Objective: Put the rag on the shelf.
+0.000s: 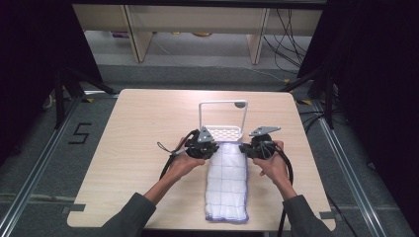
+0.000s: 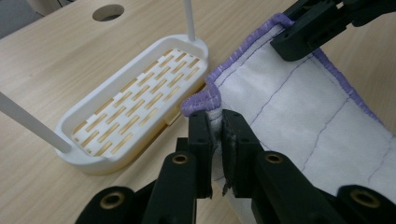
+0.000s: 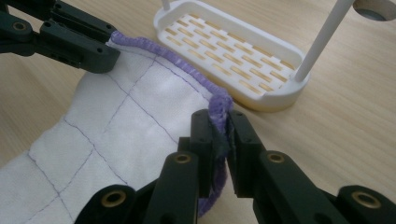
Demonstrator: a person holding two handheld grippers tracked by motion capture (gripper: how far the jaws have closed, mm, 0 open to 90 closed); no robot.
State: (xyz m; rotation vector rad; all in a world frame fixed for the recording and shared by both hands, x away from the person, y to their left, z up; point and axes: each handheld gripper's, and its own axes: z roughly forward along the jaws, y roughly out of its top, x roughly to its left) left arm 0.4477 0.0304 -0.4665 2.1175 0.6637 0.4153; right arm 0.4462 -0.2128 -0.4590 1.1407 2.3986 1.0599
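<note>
- High view: left gripper (image 1: 210,146) and right gripper (image 1: 245,148), jaws clamped on the cloth's (image 1: 227,185) far corners.
- Lift both evenly toward the rack (image 1: 223,132), near the table's (image 1: 128,128) far edge.

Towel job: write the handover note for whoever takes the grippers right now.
Left gripper: shut on the towel's far left corner.
Right gripper: shut on its far right corner.
Towel: folded into a long strip; the far end is lifted at both corners, the rest lies flat on the table, pointing towards the person.
White rack: just beyond the lifted edge, its slotted tray bare, nothing on its bar.
Done: both corners gripped.
Left: probably carrying the towel up and draping it over the rack's bar.
</note>
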